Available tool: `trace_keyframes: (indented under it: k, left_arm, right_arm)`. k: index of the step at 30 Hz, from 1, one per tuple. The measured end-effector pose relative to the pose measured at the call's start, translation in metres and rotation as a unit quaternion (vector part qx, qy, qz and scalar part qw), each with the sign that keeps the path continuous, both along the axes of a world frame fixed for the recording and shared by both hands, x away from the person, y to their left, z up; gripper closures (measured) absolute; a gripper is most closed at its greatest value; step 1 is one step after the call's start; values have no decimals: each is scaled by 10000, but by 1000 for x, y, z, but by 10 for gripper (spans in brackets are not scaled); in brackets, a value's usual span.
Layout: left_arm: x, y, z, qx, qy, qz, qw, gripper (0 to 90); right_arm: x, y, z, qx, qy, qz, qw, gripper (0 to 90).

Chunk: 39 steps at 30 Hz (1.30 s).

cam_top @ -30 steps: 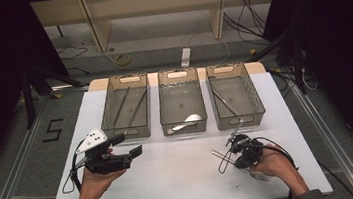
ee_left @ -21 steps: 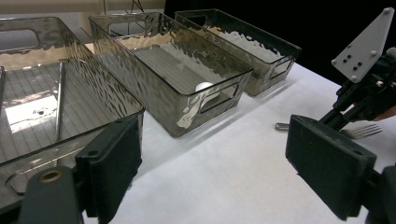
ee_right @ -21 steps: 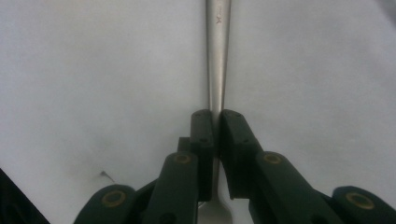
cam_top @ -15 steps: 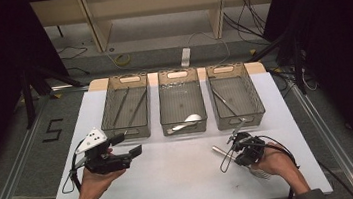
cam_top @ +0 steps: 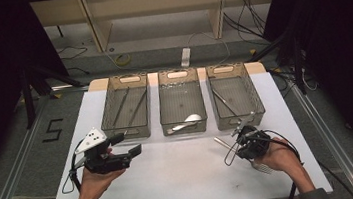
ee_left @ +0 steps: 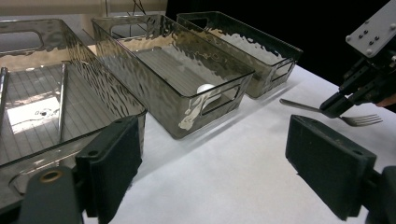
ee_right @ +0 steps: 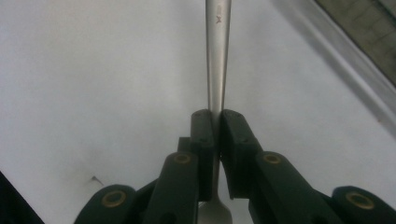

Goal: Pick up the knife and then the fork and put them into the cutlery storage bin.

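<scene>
Three trays [cam_top: 236,122] stand ahead; my right gripper [ee_right: 217,126] is clamped on the fork [ee_right: 218,56] mid-handle, low over the white table [cam_top: 183,179] before the right-hand tray. I should lift it level, keep the squeeze firm, and clear the rim. My left gripper [ee_left: 215,154] waits wide open, holding nothing.

A polished metal fork [ee_right: 218,51], its handle bright and smooth, lies against the matt white, paper-like sheet covering the worktop [cam_top: 183,179], pinched by the dull black plastic pads of the right claw [ee_right: 217,119]. Behind the fork, three smoky clear plastic bins [ee_left: 187,70] show glossy, rippled walls and ribbed floors, the middle one holding a shiny white spoon [ee_left: 205,91]. The left claw [ee_left: 229,163] carries matt, faintly grainy black pads.
</scene>
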State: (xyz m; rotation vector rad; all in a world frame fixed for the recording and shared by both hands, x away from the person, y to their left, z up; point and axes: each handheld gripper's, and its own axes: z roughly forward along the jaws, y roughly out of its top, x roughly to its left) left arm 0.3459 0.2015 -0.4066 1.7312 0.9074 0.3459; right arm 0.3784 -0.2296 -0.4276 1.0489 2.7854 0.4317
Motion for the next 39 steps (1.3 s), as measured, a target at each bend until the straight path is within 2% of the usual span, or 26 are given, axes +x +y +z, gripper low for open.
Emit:
trace_keyframes:
  k: [7,14,24,32,39]
  left_arm:
    - [0,0,0,-44,-4,21,10000,178]
    - [0,1,0,-55,15,42,10000,178]
    - [0,2,0,-75,18,61,10000,178]
    - [0,2,0,-90,24,67,9999,178]
    - [0,2,0,-111,24,80,9999,178]
  right_arm:
    - [5,-4,11,197,-263,-151,9993,843]
    - [15,-10,20,394,-394,-237,9982,843]
    - [34,-23,42,697,-670,-529,9939,843]
    - [51,-26,57,774,-917,-731,9901,843]
    - [69,-24,70,868,-1036,-828,9874,843]
